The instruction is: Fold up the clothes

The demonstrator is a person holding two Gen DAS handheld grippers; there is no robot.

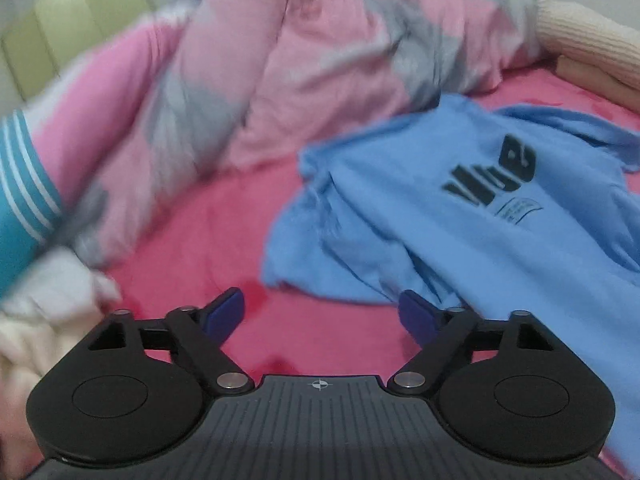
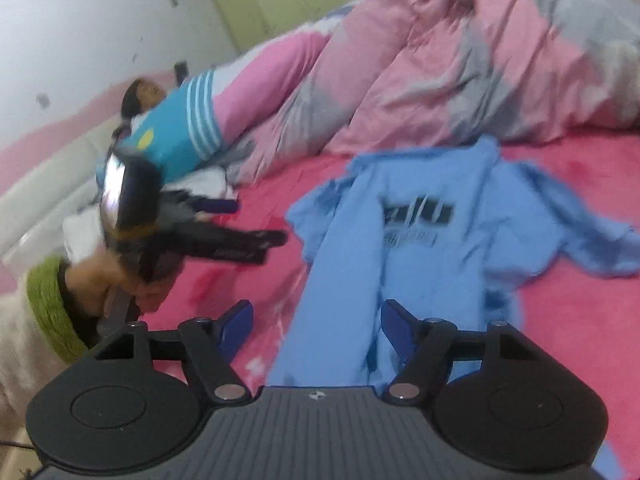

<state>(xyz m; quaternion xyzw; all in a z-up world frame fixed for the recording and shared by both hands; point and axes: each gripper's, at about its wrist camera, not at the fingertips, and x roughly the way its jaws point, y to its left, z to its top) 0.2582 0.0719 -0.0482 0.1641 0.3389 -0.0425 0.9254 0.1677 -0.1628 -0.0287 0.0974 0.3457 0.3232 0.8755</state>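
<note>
Setting: bed with a bright pink sheet (image 1: 192, 232), a white wall and pale green panels behind it.
Left claw (image 1: 322, 314): blue fingers spread wide apart with nothing between them, hovering over bare sheet.
Right claw (image 2: 316, 326): blue fingers likewise parted and empty; the lower edge of the shirt runs up between them, though I cannot tell whether either finger touches the cloth.
Blue shirt (image 1: 460, 216): lies crumpled and spread on the sheet, dark printed lettering facing up. From the left wrist view it sits just ahead and to the right of the left claw, its near hem close beside the right-hand finger (image 1: 418, 314). From the right wrist view the shirt (image 2: 400, 248) stretches straight ahead of the right claw, one sleeve splayed to the right.
Left hand (image 2: 108, 280): seen left of the shirt, gripping the other tool's handle, with a green cuff (image 2: 50, 308) on a cream sleeve.
Quilt (image 1: 300, 60): pink and grey, heaped beyond the shirt, apart from it.
Doll (image 2: 176, 120): lies left of the shirt against the quilt, in teal top with white stripes and pink legs.
Cream knit (image 1: 588, 36): beyond the shirt at the far right edge.
</note>
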